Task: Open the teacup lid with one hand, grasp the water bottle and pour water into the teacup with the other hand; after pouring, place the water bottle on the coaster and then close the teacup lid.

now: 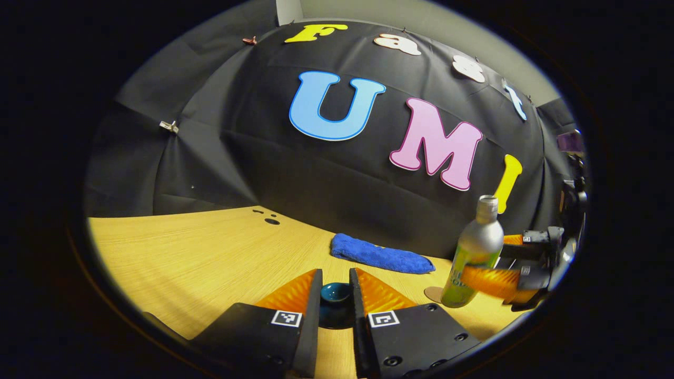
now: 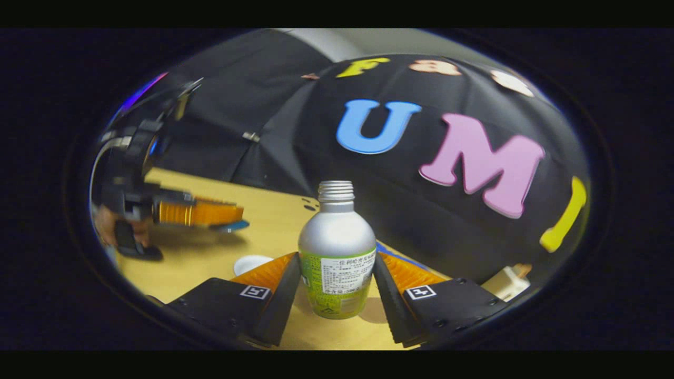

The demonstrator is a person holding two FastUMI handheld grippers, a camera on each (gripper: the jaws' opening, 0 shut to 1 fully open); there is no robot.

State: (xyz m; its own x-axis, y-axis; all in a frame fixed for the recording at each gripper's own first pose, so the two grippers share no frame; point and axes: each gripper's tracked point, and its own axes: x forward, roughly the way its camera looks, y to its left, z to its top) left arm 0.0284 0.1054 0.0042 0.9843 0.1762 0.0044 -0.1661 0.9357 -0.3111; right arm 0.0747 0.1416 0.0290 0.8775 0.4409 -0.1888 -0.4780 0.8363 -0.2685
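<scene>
My left gripper (image 1: 335, 276) is shut on a dark blue teacup lid (image 1: 335, 296), held a little above the wooden table (image 1: 200, 258). In the right gripper view the left gripper (image 2: 239, 216) hovers at the far left with the lid (image 2: 231, 227) in it. The white teacup (image 2: 251, 263) sits open below, partly behind a finger. The silver and green water bottle (image 2: 337, 237) stands upright and uncapped, and my right gripper (image 2: 337, 256) is shut on its body. From the left, the bottle (image 1: 482, 231) has its base over the round coaster (image 1: 433, 295), with the right gripper (image 1: 487, 260) around it.
A folded blue cloth (image 1: 379, 255) lies by the black wall behind the bottle. A small cream box (image 2: 505, 281) sits at the right edge of the table. Dark holes (image 1: 271, 221) mark the tabletop farther back.
</scene>
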